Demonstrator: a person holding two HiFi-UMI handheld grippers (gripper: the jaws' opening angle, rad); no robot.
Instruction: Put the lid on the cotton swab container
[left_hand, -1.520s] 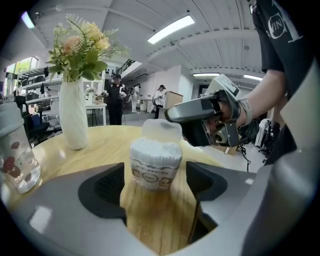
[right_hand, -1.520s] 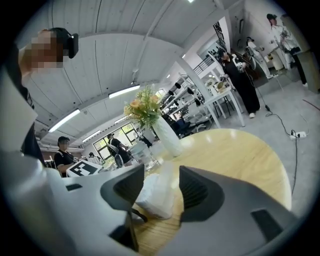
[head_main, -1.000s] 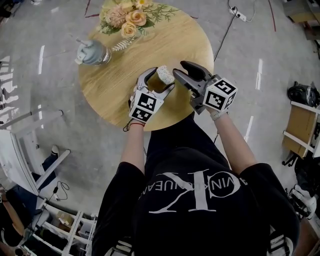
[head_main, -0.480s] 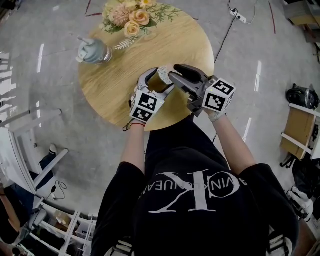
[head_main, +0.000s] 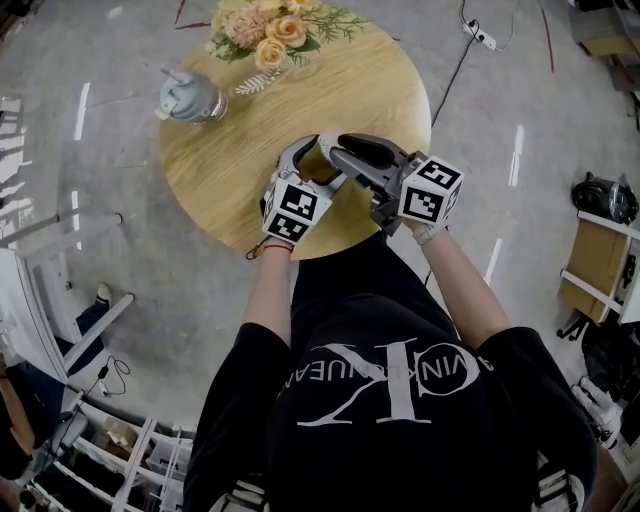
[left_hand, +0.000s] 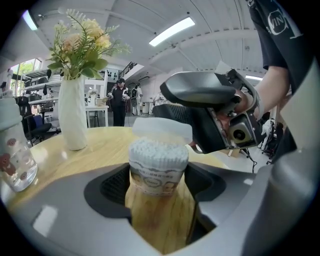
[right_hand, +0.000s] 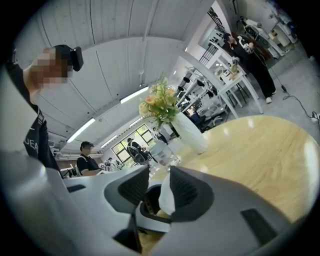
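The cotton swab container (head_main: 318, 166), a small tub packed with white swabs (left_hand: 159, 167), stands on the round wooden table (head_main: 225, 175) with my left gripper (head_main: 312, 158) shut around it (left_hand: 159, 186). A translucent white lid (left_hand: 162, 129) hovers at its top. My right gripper (head_main: 336, 148) reaches in from the right, over the container. In the right gripper view the lid (right_hand: 166, 197) lies between the right gripper's (right_hand: 153, 194) jaws, against one pad, with a gap to the other. These jaws have just been closing.
A white vase of flowers (head_main: 265, 35) and a glass jar (head_main: 188, 100) stand at the table's far side. The container is near the table edge closest to the person. Several people and desks show in the background of the gripper views.
My right gripper has moved left and now covers the container's top. Its jaws have narrowed. The left gripper and the container have stayed put.
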